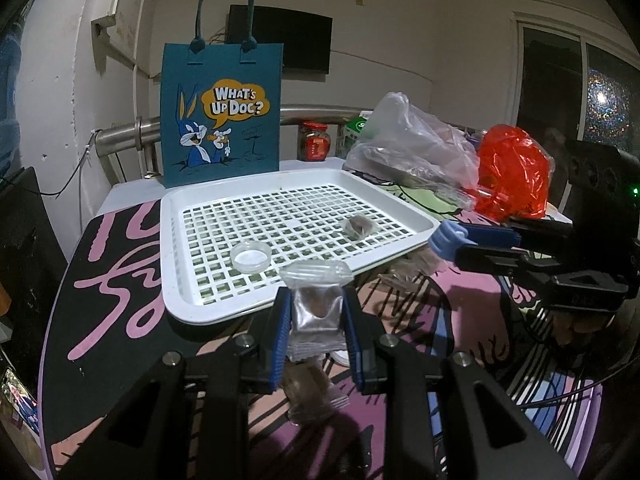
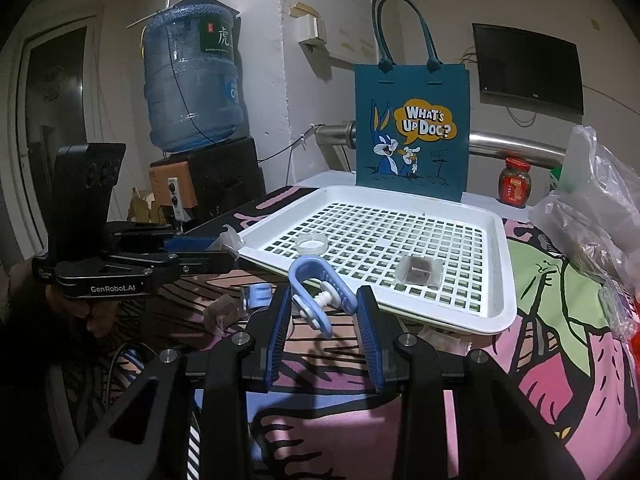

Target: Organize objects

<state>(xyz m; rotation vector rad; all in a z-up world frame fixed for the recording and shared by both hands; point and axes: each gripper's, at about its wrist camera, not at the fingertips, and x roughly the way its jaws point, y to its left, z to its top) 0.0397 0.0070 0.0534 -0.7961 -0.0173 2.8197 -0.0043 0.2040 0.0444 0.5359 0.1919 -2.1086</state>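
My left gripper (image 1: 317, 300) is shut on a clear sachet (image 1: 318, 316) with brown contents, held just in front of the near edge of the white slotted tray (image 1: 176, 240). Inside the tray lie a small clear round dish (image 1: 251, 257) and a wrapped brown packet (image 1: 358, 227). My right gripper (image 2: 324, 296) is shut on a light blue screw clip (image 2: 316, 292), near the tray's (image 2: 496, 280) front edge. The dish (image 2: 312, 243) and packet (image 2: 419, 270) show there too. Each gripper appears in the other's view: right gripper (image 1: 448, 240), left gripper (image 2: 228, 248).
A blue cartoon tote bag (image 1: 222, 112) stands behind the tray. A red-lidded jar (image 1: 314, 142), a clear plastic bag (image 1: 408, 140) and a red bag (image 1: 512, 172) crowd the back right. Loose packets (image 2: 222, 312) and another blue clip (image 2: 258, 295) lie on the patterned cloth.
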